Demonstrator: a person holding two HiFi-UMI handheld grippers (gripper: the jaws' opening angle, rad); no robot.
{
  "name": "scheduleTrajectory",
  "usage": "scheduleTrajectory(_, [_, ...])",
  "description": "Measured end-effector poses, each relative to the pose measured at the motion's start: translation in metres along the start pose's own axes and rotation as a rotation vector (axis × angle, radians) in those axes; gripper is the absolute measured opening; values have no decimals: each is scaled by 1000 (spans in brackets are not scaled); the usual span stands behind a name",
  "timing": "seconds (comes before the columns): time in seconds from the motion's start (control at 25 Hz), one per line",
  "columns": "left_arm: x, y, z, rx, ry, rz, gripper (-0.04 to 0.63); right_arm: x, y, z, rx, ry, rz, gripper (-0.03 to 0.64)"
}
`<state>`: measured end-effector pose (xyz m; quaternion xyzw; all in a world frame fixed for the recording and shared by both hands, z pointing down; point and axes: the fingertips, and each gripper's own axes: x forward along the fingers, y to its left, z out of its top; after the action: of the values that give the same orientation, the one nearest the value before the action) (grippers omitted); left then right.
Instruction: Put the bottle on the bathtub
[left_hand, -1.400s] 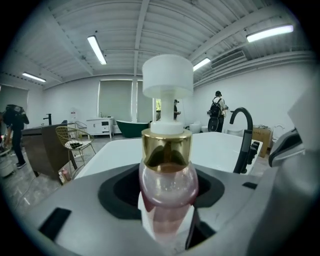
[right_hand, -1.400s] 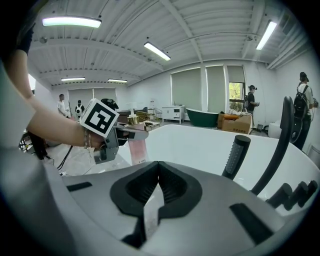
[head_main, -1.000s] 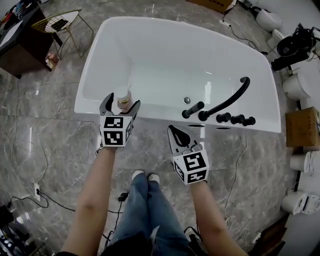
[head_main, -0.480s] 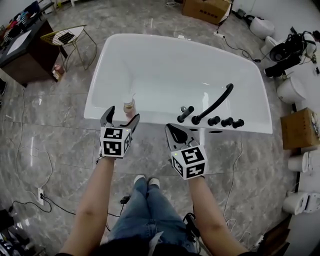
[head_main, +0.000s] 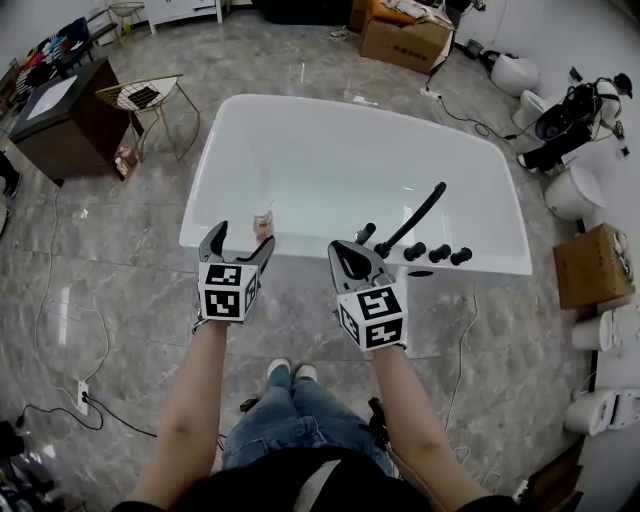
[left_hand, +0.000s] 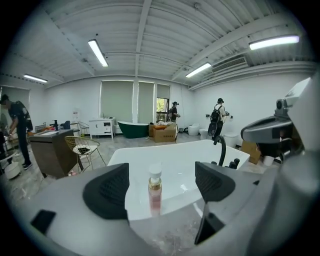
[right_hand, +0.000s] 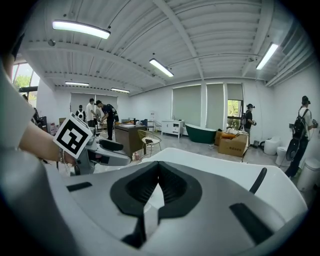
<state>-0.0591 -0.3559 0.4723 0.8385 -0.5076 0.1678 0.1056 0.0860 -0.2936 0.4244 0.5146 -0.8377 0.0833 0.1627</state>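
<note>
Left gripper view: bottle (left_hand: 154, 194) on bathtub (left_hand: 186, 167) rim, print unreadable | left gripper (left_hand: 160, 184) wide | right gripper (right_hand: 157, 172) closed

**Grey marble floor, crowded round its edges**

The tiled floor (head_main: 120, 270) carries a white bathtub (head_main: 330, 170) at centre. A wire chair (head_main: 145, 97) and a dark desk (head_main: 60, 115) stand left of it. A cardboard box (head_main: 405, 40) sits beyond it, a toilet (head_main: 572, 192) to its right, and a loose cable (head_main: 118, 420) trails nearby.
</note>
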Motion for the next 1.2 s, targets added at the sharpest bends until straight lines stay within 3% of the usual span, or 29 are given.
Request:
scheduleTrajectory(0.2, [-36, 0, 18, -34, -51, 6, 416, -24, 2, 20, 8, -20, -37, 15])
scheduleTrajectory(0.52, [-79, -6, 69, -72, -189, 16, 414, -58, 5, 68, -27, -108, -18, 15])
scheduleTrajectory(0.92, [-126, -19, 126, 73, -317, -36, 396, -101, -7, 113, -72, -239, -110, 15])
scheduleTrajectory(1.16, [-160, -12, 160, 87, -436, 24, 180, -129, -12, 138, -82, -315, -157, 15])
scheduleTrajectory(1.2, [-165, -10, 165, 97, -454, 42, 105, -132, -12, 142, -84, -331, -164, 15])
